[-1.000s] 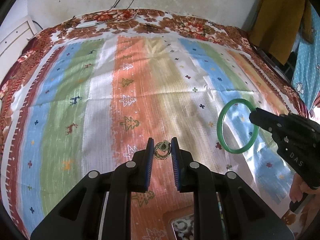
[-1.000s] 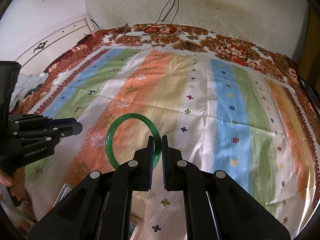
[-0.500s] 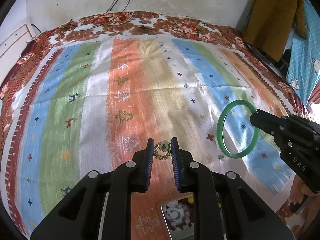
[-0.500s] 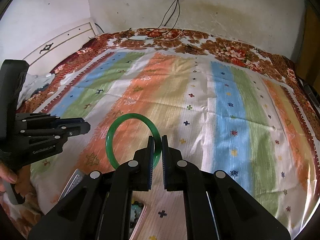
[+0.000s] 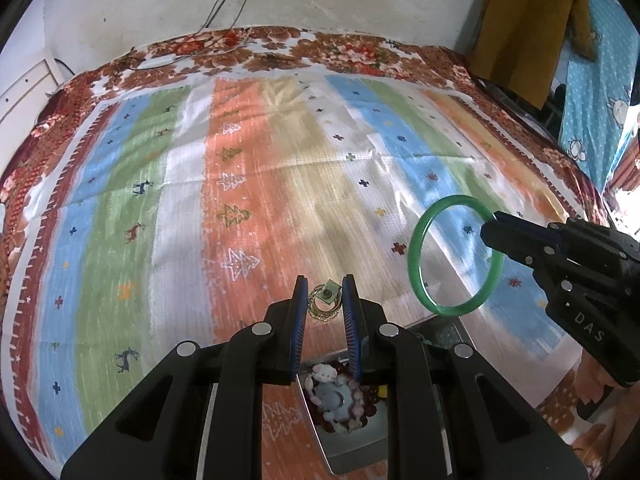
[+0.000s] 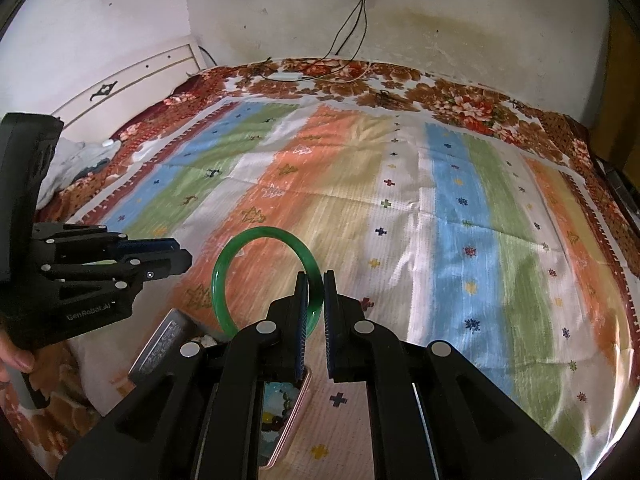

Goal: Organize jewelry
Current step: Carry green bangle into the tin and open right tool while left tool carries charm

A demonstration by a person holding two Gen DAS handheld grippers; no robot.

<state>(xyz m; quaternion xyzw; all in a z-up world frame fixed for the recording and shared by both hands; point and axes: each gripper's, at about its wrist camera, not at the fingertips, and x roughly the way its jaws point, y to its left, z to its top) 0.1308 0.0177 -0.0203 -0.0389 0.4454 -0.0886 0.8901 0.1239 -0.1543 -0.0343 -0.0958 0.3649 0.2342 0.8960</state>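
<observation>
The left gripper (image 5: pixel 325 300) hovers low over the bed, its jaws clenched on a small gold earring (image 5: pixel 325 303) of nested rings that hangs upright between the blue pads, and the person's left hand (image 6: pixel 14 356) grips its handle at the frame edge in the right wrist view. The right gripper (image 6: pixel 316 296) reaches in level from the right, jaws grasping the rim of a green bangle (image 6: pixel 264 276) held upright on edge above the bedspread; in the left wrist view that bangle (image 5: pixel 454 256) stands just right of the earring and apart from it. Beneath both tools lies an open metal jewelry tin (image 5: pixel 352 448) holding beads and pale trinkets, though its contents are partly hidden by the gripper bodies and may be bracelets. The bed is covered with a striped bedspread (image 5: pixel 248 184) in orange, green, blue and white with small trees, deer and crosses, bordered in brown florals; a stained white wall (image 6: pixel 460 16) with a power strip and hanging cables rises behind, and a mustard cloth (image 5: pixel 528 24) hangs at the right. Compared with a second ago, both grippers have drawn back toward the near edge of the bed, so the tin now shows well under the left jaws where only a corner appeared, while each grip is unchanged
</observation>
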